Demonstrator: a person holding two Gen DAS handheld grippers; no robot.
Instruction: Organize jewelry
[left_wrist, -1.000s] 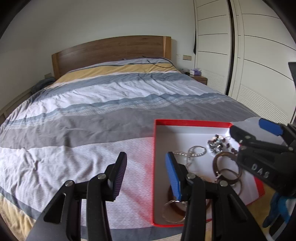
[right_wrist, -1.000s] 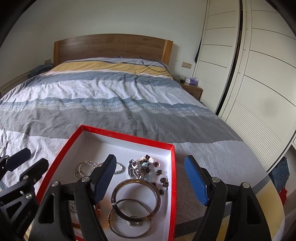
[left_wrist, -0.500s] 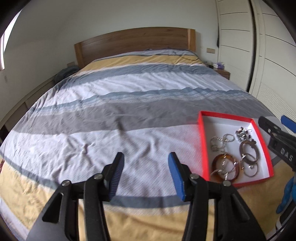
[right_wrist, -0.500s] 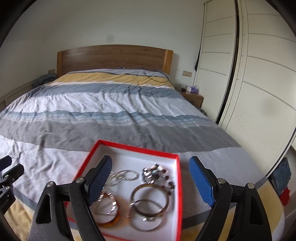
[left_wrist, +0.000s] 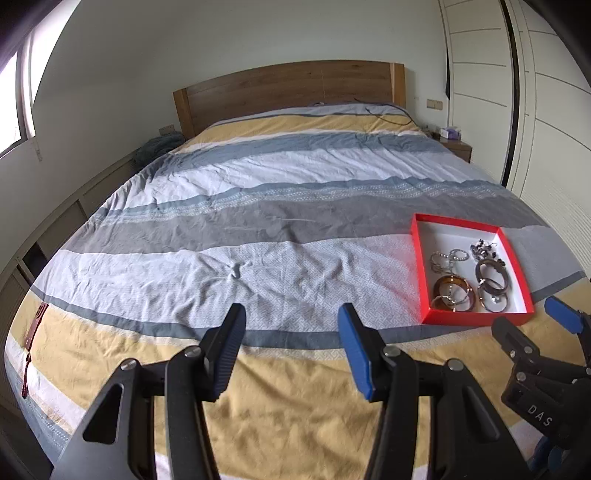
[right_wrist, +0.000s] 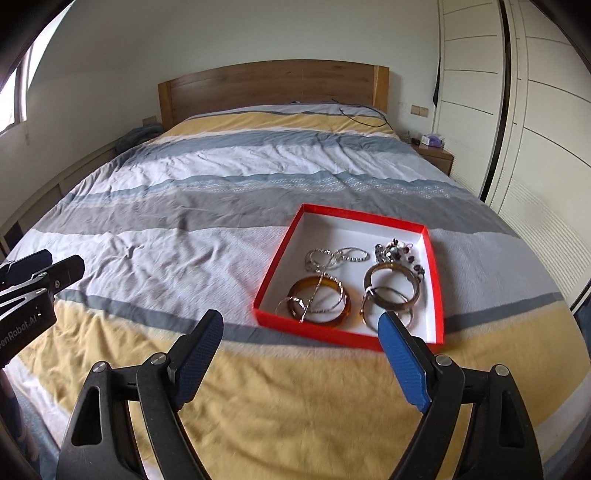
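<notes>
My left gripper (left_wrist: 291, 347) hangs over the yellow band of the striped bedcover (left_wrist: 280, 229) with its jaws apart and nothing between them. My right gripper (right_wrist: 299, 343) is spread wider, also empty, and sits just short of the red box (right_wrist: 280, 258), one blue fingertip overlapping the box's near edge in my right view (whether it touches I cannot tell).

The box lies flat on the bedcover near the foot of the bed, toward the wardrobe (right_wrist: 535, 122) side. Inside, on its white floor, the jewelry is gathered loosely: an amber bangle (right_wrist: 319, 301) at the near left with a thin silver chain (right_wrist: 336, 258) trailing across it, two metal bangles (right_wrist: 393, 290) overlapping at the near right, and a small heap of dark beads (right_wrist: 400, 253) at the far right. The far part of the box floor is bare.

A wooden headboard (left_wrist: 288, 88) stands at the far end of the bed.
</notes>
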